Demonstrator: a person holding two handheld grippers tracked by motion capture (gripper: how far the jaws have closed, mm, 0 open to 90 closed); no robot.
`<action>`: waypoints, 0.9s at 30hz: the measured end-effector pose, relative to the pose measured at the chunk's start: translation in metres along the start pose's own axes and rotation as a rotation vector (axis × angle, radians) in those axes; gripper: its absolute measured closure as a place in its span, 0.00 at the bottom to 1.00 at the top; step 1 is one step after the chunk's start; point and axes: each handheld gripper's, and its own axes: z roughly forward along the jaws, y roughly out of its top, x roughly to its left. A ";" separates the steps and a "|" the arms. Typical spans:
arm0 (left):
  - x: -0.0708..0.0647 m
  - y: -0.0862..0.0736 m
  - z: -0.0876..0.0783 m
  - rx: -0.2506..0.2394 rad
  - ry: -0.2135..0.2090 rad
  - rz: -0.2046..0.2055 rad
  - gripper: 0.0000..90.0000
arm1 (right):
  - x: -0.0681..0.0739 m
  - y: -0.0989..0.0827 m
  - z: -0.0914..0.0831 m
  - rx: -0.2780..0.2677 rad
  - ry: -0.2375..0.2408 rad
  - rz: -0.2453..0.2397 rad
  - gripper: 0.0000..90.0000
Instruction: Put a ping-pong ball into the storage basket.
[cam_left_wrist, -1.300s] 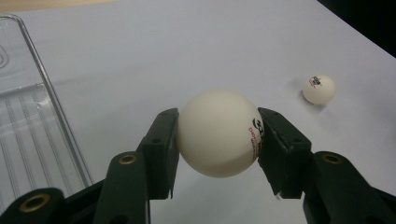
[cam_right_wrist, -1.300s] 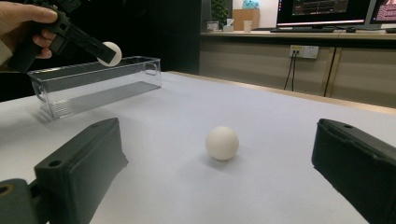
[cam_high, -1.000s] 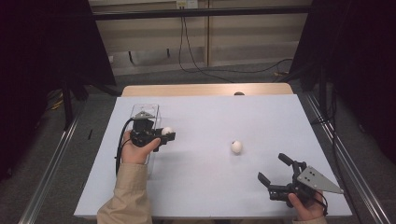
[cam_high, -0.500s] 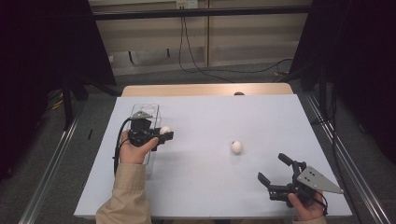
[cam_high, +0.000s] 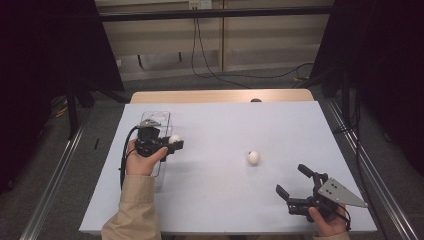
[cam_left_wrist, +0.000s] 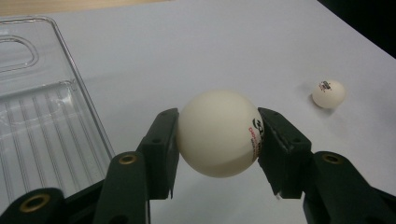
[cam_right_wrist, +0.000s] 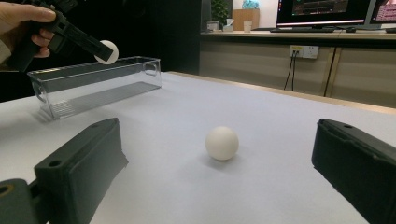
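With our left hand-held gripper clamped on a ball just beside the bin, we should carry it over the rim before releasing; the right hand-held gripper waits open on the tabletop.

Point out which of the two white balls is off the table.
The ball clamped in the left gripper, held beside the clear bin. The other ball lies loose on the table.

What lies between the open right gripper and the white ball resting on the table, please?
Nothing: in the right gripper view the right gripper faces the loose ball across bare white table.
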 end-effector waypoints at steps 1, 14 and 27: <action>0.000 0.000 0.000 0.000 0.001 -0.001 0.57 | 0.000 0.000 0.000 0.000 0.000 0.000 0.02; 0.003 0.000 -0.004 -0.006 0.009 -0.008 0.57 | 0.000 0.000 0.000 0.000 0.001 0.001 0.02; 0.006 -0.001 -0.007 -0.012 0.012 -0.011 0.57 | 0.000 0.000 0.000 0.000 0.001 0.001 0.02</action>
